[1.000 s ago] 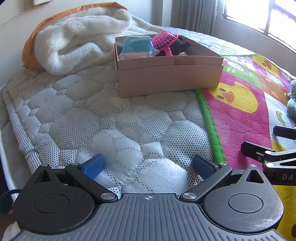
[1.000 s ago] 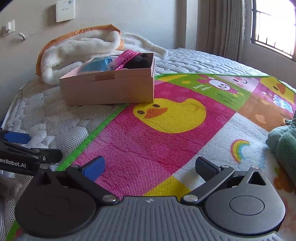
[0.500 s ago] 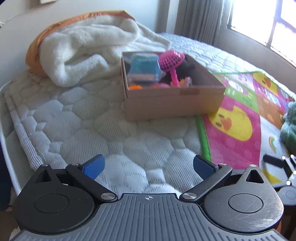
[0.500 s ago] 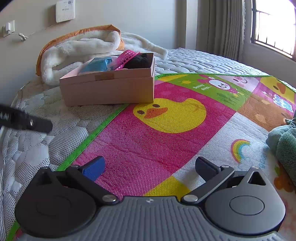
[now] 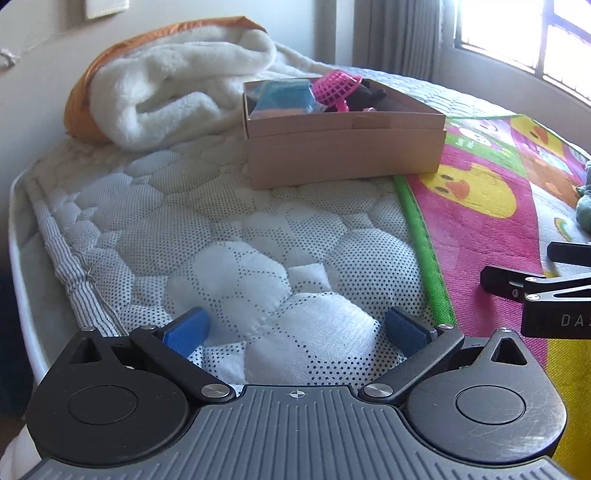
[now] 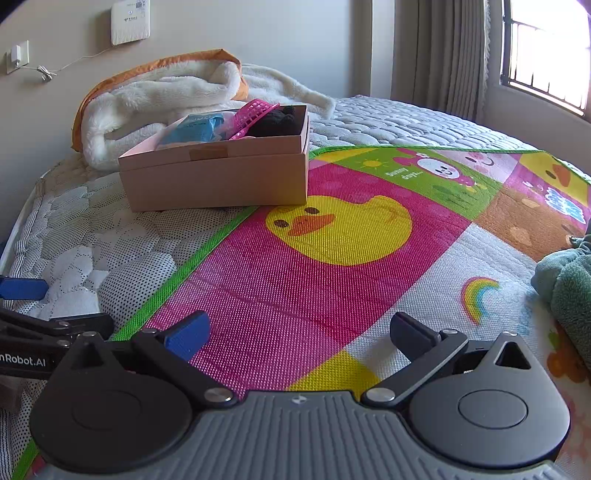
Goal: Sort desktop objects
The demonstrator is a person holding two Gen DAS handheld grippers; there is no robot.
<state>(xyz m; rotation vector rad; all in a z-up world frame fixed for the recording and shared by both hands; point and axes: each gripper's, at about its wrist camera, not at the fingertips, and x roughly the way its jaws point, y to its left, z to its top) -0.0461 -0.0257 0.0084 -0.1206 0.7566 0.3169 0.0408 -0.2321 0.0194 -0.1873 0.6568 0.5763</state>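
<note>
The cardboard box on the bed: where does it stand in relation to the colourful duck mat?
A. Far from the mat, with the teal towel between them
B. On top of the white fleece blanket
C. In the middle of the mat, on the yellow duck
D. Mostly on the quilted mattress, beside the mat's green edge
D: the cardboard box rests mostly on the quilted mattress, its right end at the green edge of the duck mat.

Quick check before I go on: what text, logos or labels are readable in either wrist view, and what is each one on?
"nRobot.AI", cut off at the frame edge: on the left hand-held gripper.
"DA", cut off: on the right hand-held gripper.
"Sunny days...", upside down: on the play mat.
Print on the white wall box: too small to read.
</note>
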